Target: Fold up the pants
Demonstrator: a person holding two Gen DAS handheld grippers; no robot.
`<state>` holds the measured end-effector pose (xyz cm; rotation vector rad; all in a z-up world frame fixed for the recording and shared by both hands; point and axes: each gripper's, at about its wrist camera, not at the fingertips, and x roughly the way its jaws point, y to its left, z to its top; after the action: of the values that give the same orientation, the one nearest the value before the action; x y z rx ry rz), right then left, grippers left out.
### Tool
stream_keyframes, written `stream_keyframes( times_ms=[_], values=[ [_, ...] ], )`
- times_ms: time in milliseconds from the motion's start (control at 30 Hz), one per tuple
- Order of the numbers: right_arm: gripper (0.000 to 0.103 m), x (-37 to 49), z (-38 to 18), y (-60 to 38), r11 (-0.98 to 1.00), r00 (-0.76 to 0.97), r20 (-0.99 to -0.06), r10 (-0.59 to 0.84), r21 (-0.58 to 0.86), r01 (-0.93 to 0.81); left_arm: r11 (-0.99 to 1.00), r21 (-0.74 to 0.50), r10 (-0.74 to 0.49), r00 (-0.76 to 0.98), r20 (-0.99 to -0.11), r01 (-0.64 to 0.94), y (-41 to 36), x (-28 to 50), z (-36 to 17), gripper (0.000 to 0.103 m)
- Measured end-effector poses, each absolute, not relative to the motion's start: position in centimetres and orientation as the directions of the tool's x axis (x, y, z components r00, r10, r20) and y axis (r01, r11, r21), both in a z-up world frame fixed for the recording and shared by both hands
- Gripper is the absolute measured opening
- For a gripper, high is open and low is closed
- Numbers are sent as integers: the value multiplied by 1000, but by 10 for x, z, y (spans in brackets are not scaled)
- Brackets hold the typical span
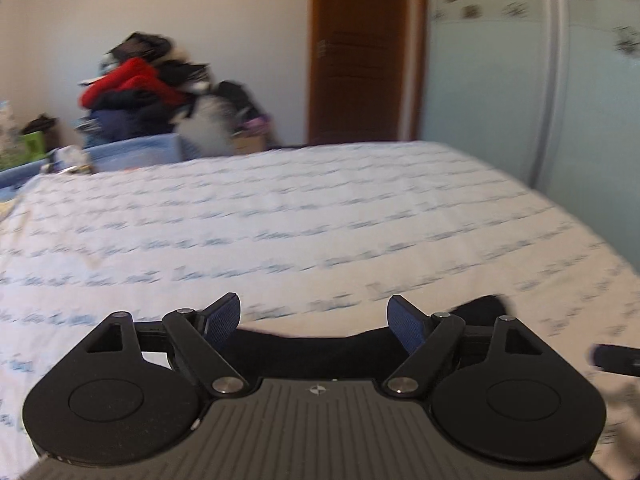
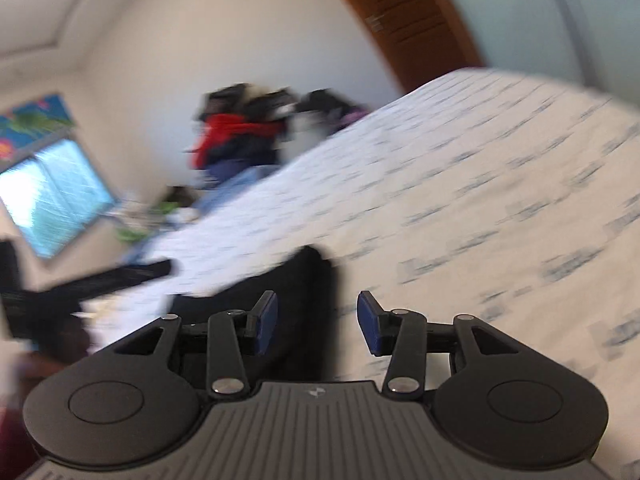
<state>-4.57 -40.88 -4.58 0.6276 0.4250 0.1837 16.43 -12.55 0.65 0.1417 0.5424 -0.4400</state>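
The dark pants (image 1: 316,346) lie on the white patterned bed sheet (image 1: 320,216), mostly hidden under my left gripper (image 1: 314,324), which is open and empty just above them. In the right wrist view the pants (image 2: 296,300) show as a dark folded shape under and left of my right gripper (image 2: 317,322), which is open and empty, tilted over the bed (image 2: 480,200). The left gripper (image 2: 100,280) appears blurred at the left of that view.
A pile of clothes (image 1: 152,88) with a red garment sits on blue boxes beyond the bed's far left edge. A brown door (image 1: 360,52) and a pale wardrobe (image 1: 520,68) stand behind the bed. A window (image 2: 52,196) is at the left.
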Motion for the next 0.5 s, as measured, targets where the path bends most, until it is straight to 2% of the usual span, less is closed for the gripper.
stream_keyframes(
  times_ms=[67, 233, 400, 500],
  values=[
    [44, -44, -46, -403, 749, 875, -298, 383, 654, -105, 915, 55, -303, 771, -559, 399, -116, 178, -3, 81],
    [44, -39, -50, -390, 759, 837, -359, 412, 643, -98, 920, 80, -251, 733, -633, 384, -111, 194, -28, 81],
    [43, -39, -61, -382, 784, 805, -428, 409, 617, -70, 932, 87, -220, 741, -634, 351, -113, 199, -36, 85],
    [44, -39, -64, -384, 766, 803, -425, 419, 641, -60, 942, 72, -207, 738, -642, 328, -113, 204, -37, 85]
  ],
)
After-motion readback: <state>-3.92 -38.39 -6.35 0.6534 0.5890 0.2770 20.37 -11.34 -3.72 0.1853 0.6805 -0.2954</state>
